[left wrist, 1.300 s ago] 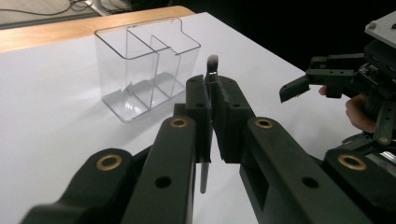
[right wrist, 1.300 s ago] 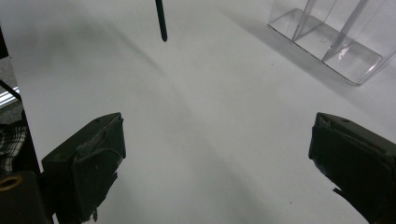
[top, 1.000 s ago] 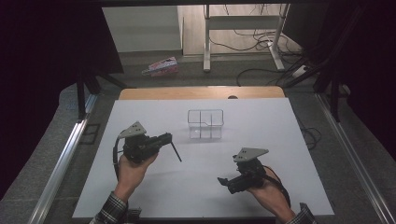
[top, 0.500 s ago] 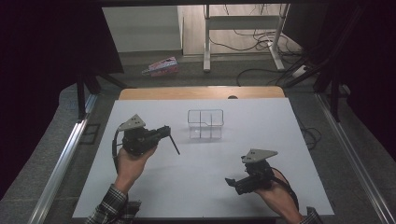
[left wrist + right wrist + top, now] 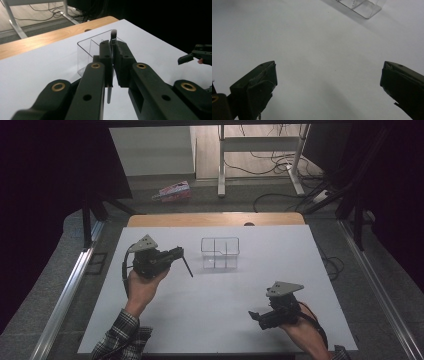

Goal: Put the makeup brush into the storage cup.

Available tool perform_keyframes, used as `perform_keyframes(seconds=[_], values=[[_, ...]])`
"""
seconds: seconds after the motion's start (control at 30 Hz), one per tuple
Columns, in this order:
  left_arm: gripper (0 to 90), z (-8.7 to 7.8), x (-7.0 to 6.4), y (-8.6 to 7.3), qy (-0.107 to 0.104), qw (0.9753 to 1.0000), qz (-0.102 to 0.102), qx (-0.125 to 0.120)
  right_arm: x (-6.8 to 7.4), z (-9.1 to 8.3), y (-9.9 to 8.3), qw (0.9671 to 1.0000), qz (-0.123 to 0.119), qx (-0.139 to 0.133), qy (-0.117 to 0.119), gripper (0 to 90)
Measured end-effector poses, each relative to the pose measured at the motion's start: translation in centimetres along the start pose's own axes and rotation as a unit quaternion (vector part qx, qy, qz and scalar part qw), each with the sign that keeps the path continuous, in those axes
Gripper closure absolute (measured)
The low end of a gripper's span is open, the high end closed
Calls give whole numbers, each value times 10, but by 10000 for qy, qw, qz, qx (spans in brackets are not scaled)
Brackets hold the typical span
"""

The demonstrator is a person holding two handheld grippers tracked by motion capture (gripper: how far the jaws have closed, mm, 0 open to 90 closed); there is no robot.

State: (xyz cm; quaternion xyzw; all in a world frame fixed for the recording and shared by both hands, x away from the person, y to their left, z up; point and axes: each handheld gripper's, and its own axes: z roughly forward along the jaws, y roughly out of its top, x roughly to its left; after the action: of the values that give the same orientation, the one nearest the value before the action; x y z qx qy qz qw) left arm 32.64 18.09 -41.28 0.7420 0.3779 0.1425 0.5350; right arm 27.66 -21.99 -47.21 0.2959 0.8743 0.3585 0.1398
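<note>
A clear plastic box (image 5: 220,253) with several compartments stands on the white tabletop (image 5: 210,310), a little behind its middle. My left gripper (image 5: 179,253) hovers just left of the box, shut on a thin dark brush (image 5: 188,267) whose free end slants down toward the table. In the left gripper view the jaws (image 5: 113,53) pinch the brush (image 5: 113,33) upright, bristle tip above them, with the box (image 5: 86,53) right behind. My right gripper (image 5: 256,316) rests near the front right, open and holding nothing. Its jaws (image 5: 328,82) stand wide apart over bare table, the box (image 5: 362,6) far ahead.
A wooden strip (image 5: 215,219) borders the table's far edge. Metal rails (image 5: 62,300) run along both sides. On the floor beyond lie a pink package (image 5: 172,191), desk legs and cables. The right gripper (image 5: 197,56) appears far off in the left gripper view.
My left gripper has carried the brush a little farther from the front edge, closer to the box. My right gripper has drifted back toward the front right, still open.
</note>
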Motion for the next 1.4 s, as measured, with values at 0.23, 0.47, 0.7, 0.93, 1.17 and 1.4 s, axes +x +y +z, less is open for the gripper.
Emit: perform_keyframes(seconds=[0.23, 0.47, 0.7, 0.93, 1.17, 1.4], values=[[855, 1, 6, 6, 30, 9999, -6, -109, -4, -5, -7, 9999, -11, 69, -129, 0], [855, 4, 10, 14, 43, 9998, -5, -188, -5, -9, -14, 9994, 12, 120, -337, 0], [855, 7, 11, 24, 113, 9996, 64, -255, -8, -15, -21, 9989, 107, 140, -434, 0], [855, 9, 13, 33, 149, 9992, 112, -341, -10, -20, -28, 9986, 173, 172, -471, 0], [855, 13, 16, 40, 87, 9989, 68, -450, -11, -25, -33, 9984, 232, 182, -491, 0], [856, 19, 15, 47, 144, 9987, 153, -455, -12, -31, -38, 9980, 292, 178, -523, 0]])
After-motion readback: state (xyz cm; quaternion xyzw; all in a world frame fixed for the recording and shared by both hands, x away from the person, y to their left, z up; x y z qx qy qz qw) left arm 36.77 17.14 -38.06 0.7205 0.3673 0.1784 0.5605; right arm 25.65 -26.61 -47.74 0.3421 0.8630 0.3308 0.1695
